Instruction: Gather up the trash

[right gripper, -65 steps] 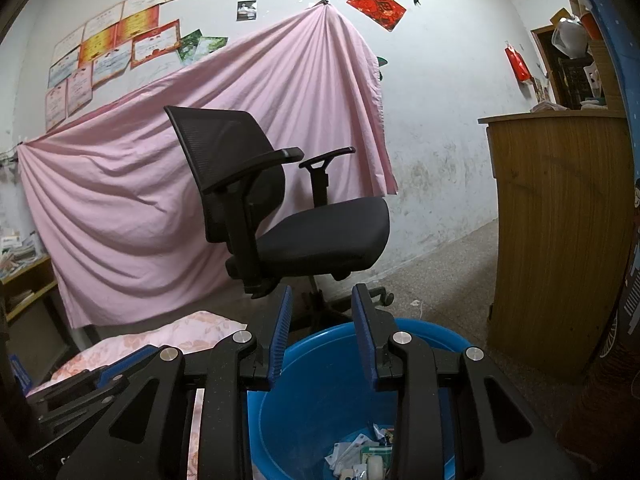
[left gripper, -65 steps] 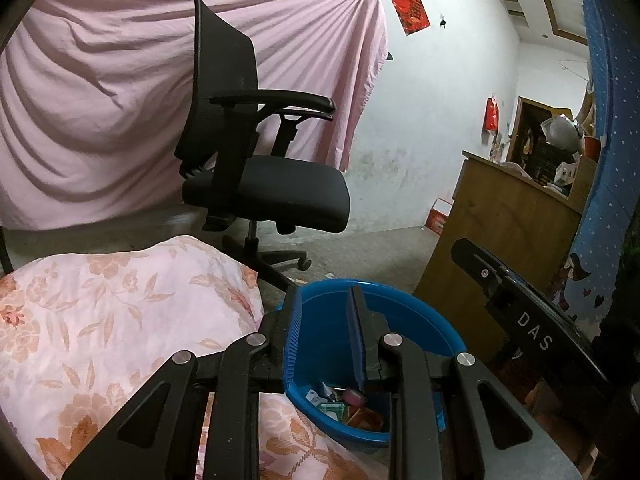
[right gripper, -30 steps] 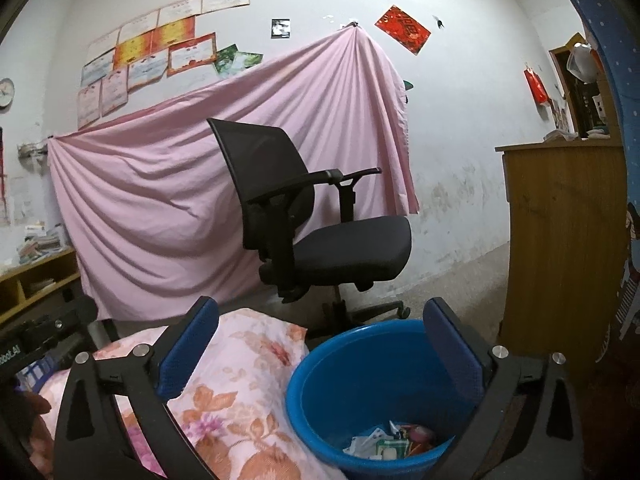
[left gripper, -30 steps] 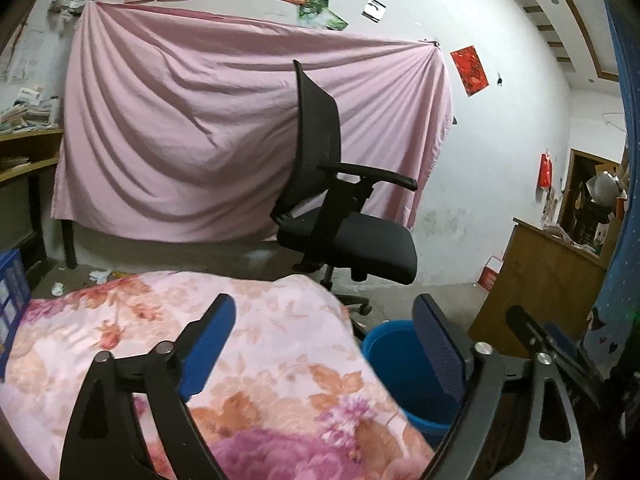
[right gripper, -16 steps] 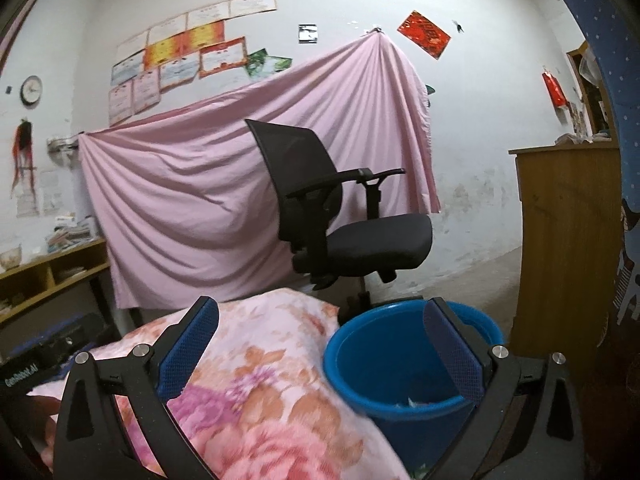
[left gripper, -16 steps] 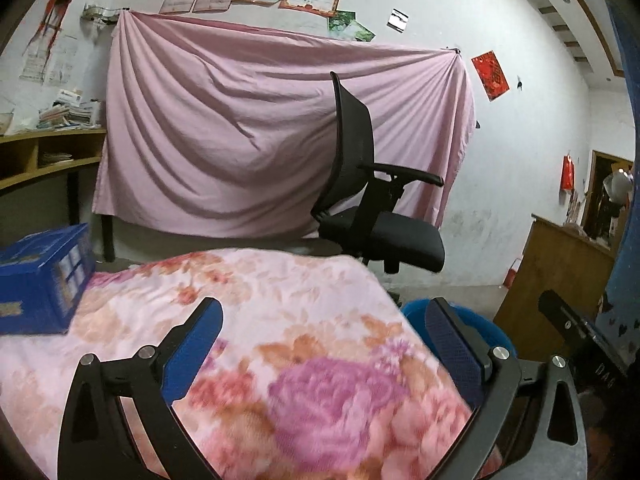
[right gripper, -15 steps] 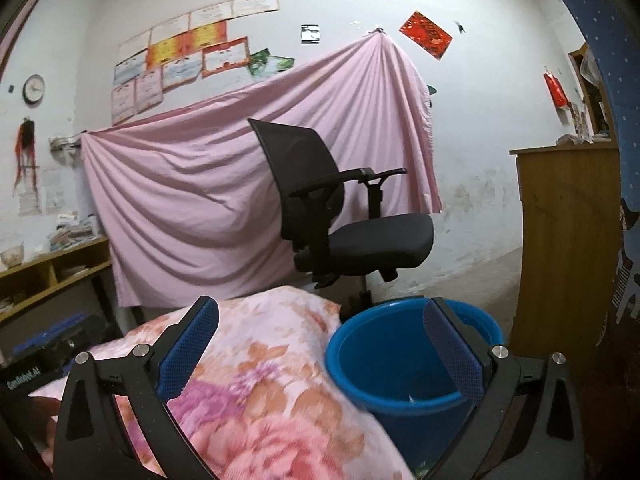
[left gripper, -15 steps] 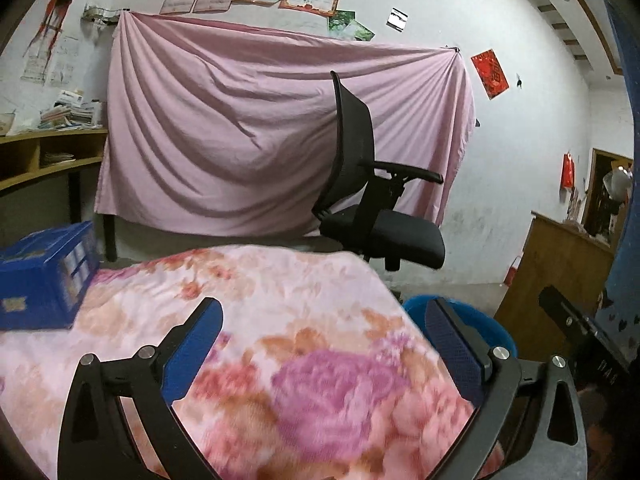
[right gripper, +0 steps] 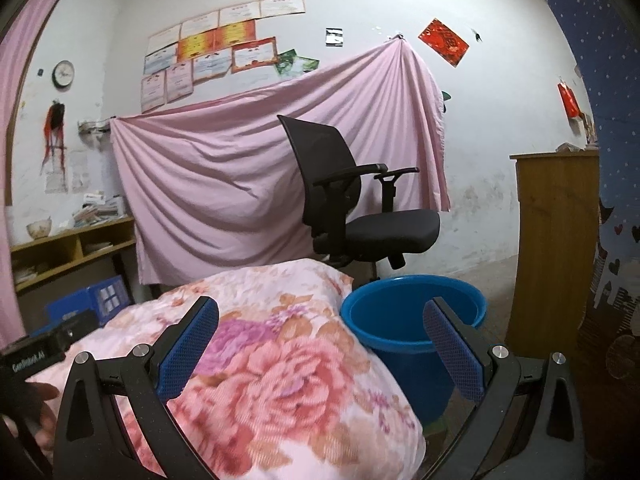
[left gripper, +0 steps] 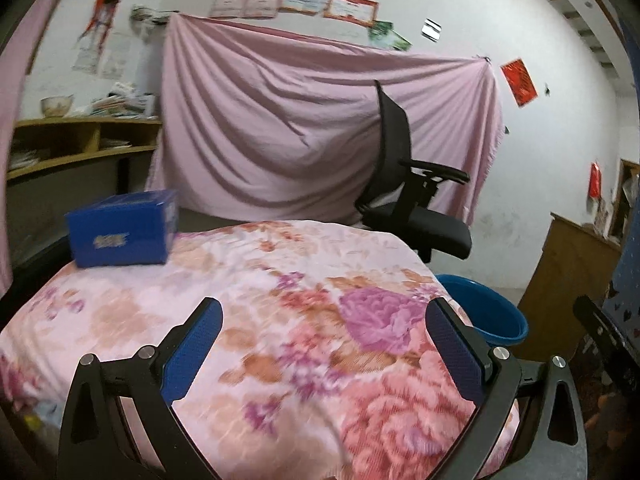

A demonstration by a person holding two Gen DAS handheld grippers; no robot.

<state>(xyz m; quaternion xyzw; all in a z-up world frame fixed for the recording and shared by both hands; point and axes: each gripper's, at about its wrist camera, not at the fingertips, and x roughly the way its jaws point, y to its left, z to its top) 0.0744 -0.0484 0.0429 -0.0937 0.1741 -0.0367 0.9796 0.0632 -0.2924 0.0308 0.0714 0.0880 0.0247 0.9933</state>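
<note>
A blue plastic bucket [right gripper: 416,316] stands on the floor at the right end of a flowered pink quilt [right gripper: 280,360]; it also shows in the left wrist view [left gripper: 484,316]. Its inside is hidden from here. My left gripper [left gripper: 324,348] is open and empty above the quilt [left gripper: 260,320]. My right gripper [right gripper: 320,348] is open and empty, over the quilt's right end, just left of the bucket. A blue box [left gripper: 120,234] lies on the quilt's far left corner. No loose trash shows on the quilt.
A black office chair [right gripper: 352,208] stands behind the bucket before a hanging pink sheet [left gripper: 300,132]. A wooden cabinet [right gripper: 552,248] stands right of the bucket. Wooden shelves [left gripper: 72,148] line the left wall. The other gripper's body [right gripper: 36,352] shows at lower left.
Both grippers went from shut over the bucket to open. Both pulled back and swung left, so the quilt and blue box came into view and the bucket shifted right.
</note>
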